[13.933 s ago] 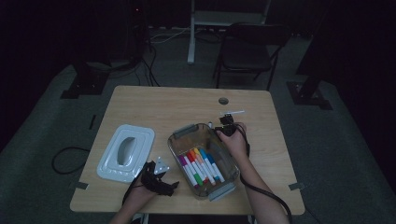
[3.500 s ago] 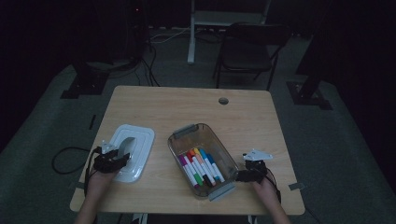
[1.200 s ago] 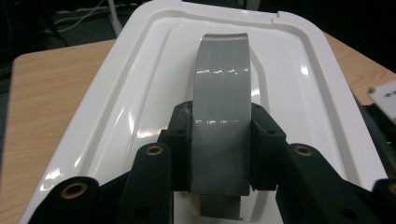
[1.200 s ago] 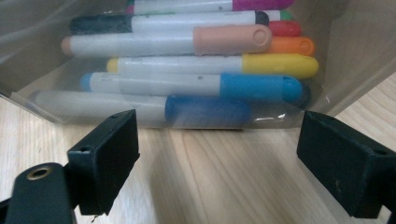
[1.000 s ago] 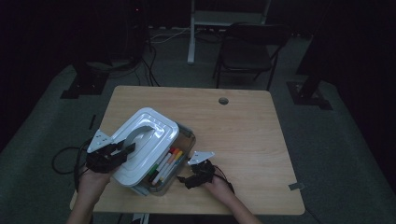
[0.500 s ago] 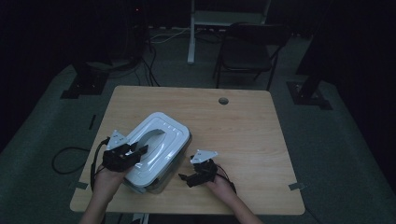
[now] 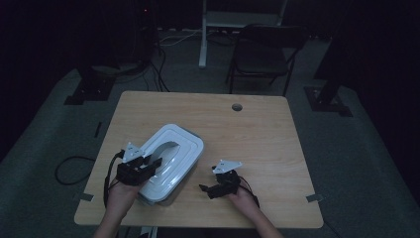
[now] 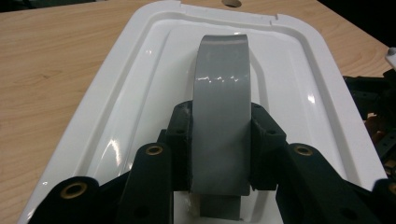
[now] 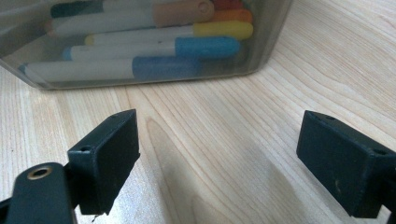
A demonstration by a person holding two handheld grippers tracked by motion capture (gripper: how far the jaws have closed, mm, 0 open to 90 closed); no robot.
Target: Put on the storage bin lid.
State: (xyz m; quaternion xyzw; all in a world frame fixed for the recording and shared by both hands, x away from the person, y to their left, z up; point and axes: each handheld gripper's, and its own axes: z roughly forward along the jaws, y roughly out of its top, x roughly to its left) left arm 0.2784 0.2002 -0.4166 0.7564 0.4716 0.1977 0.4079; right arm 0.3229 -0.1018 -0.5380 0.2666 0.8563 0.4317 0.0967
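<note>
The left tool [image 8: 219, 140], clamped on the grey handle [image 8: 220, 93], had lowered the white lid [image 7: 171, 158] onto the marker box [image 9: 140, 42] at lower-left of the counter [image 7: 257, 129]; closing looked nearly done. The right tool [image 9: 219, 163] waited unclenched.

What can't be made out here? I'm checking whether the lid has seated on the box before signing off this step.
- High view: the box under the lid is covered by it, and its near end by the left gripper; the seating is too small and dark to judge.
- Left gripper view: the jaws hide the grey handle's near end.
- Right gripper view: the top edge cuts off the box, so the rim is unseen.
</note>
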